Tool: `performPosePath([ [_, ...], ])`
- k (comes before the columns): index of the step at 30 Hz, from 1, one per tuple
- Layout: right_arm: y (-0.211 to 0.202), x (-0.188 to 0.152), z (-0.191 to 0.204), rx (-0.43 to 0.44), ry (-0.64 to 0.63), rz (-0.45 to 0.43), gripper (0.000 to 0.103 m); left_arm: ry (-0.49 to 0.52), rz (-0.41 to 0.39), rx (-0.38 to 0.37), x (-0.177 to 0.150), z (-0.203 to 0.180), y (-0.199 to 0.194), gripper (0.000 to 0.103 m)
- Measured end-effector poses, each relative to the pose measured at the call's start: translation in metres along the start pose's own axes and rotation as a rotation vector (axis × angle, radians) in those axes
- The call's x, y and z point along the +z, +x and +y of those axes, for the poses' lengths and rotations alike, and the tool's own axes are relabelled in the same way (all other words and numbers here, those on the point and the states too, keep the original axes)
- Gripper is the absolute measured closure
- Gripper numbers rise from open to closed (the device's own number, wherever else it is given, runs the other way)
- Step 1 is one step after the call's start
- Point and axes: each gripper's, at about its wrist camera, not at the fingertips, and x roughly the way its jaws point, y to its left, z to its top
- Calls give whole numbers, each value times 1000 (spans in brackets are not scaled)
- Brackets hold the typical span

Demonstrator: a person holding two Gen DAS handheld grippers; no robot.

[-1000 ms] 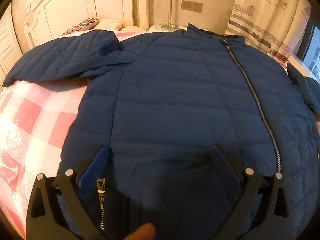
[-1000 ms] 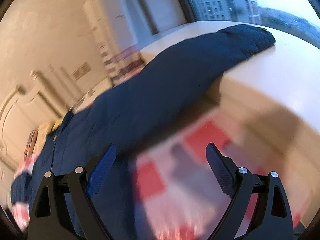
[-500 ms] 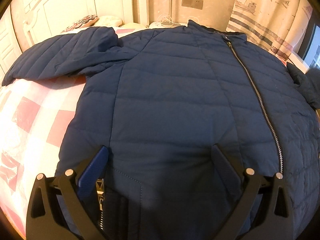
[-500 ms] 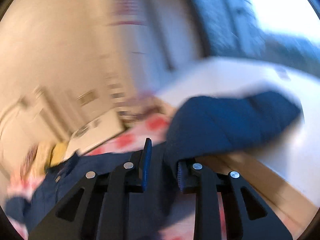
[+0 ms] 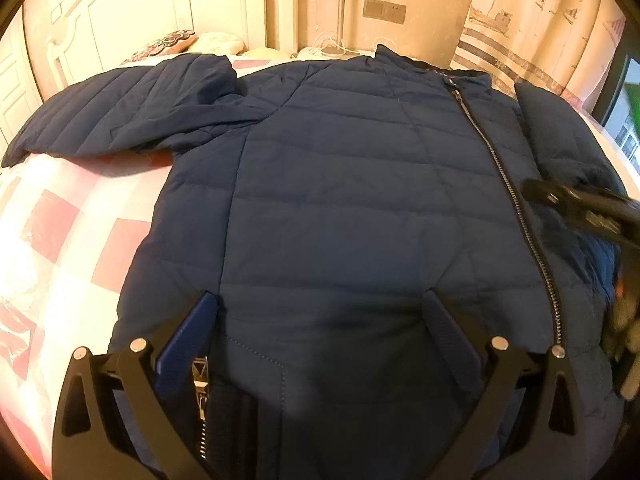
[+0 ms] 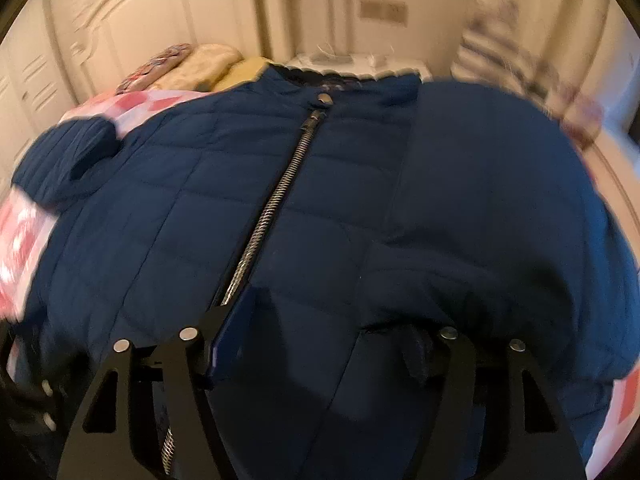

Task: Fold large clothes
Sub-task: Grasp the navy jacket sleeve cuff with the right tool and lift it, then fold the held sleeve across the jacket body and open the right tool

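Observation:
A navy quilted puffer jacket (image 5: pixel 340 200) lies front up on a pink and white checked bed, zipper closed. Its left sleeve (image 5: pixel 120 108) stretches out to the left. Its right sleeve (image 6: pixel 500 200) is folded over the jacket's right front. My left gripper (image 5: pixel 320 320) is open and empty, low over the hem beside a pocket zipper (image 5: pixel 200 384). My right gripper (image 6: pixel 328 328) is open just over the jacket near the main zipper (image 6: pixel 276 200), with the sleeve's cuff end (image 6: pixel 416 352) lying against its right finger. It also shows in the left wrist view (image 5: pixel 580 208) at the right edge.
The checked bedspread (image 5: pixel 60 240) shows to the left of the jacket. Pillows (image 6: pixel 192 68) lie by the white headboard (image 5: pixel 132 12). A curtain (image 5: pixel 540 28) hangs at the back right, and a white ledge (image 6: pixel 616 160) runs along the bed's right side.
My right gripper closed on the right sleeve, swung it from the ledge over the jacket's front, and has opened again. My left gripper has stayed open over the hem.

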Motion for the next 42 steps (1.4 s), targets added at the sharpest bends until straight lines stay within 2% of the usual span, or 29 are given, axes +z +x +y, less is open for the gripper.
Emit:
performPosePath([
  [2,-33,-13,-22,97,84,-53,23,-1,0,-2,1,0,0,2],
  [5,-77,-19,-55,139,246,-164,23,-3,-4,-5,0,0,-1,2],
  [7,-97,-35,-107,197,483,-224,23,-4,-5,-6,1,0,0,2],
  [9,-98,-50,-150,239,668,-237,23,-2,-5,-4,1,0,0,2],
  [11,-90,-56,-188,232,788,-248,25,0,-5,-2,0,0,-1,2],
  [15,-70,-60,-226,250,967,-240,26,-1,-5,-2,0,0,-1,2],
  [18,-55,-57,-239,243,1017,-223,27,-1,-5,-3,0,0,-1,2],
  [19,-55,-54,-240,218,1007,-228,31,-1,-5,-3,0,0,-1,2],
  [20,-55,-51,-239,199,1003,-238,48,-1,-6,-4,0,0,-1,2],
  [22,-64,-47,-231,160,981,-301,65,-2,-6,-6,1,0,-1,2],
  [23,-74,-43,-220,131,930,-348,78,-3,-7,-8,1,0,-1,2],
  [25,-101,-13,-178,22,724,-443,78,-3,-7,-8,1,0,-1,2],
  [27,-117,17,-137,-7,547,-509,79,-2,-7,-6,2,0,-1,2],
  [30,-126,61,-67,-6,294,-546,78,-5,-10,-12,2,1,-1,2],
  [32,-117,86,-22,55,172,-530,78,-10,-13,-17,1,2,-2,2],
  [35,-90,107,30,217,51,-408,74,-13,-16,-20,1,3,-2,2],
  [37,-75,113,62,299,-30,-336,46,-14,-16,-22,1,3,-2,2],
  [38,-71,114,72,310,-55,-334,23,-15,-17,-24,2,3,-2,2],
  [39,-72,110,79,319,-72,-351,19,-17,-17,-26,2,3,-2,2],
  [42,-83,97,68,307,-59,-393,19,-29,-23,-42,2,6,-3,2],
])
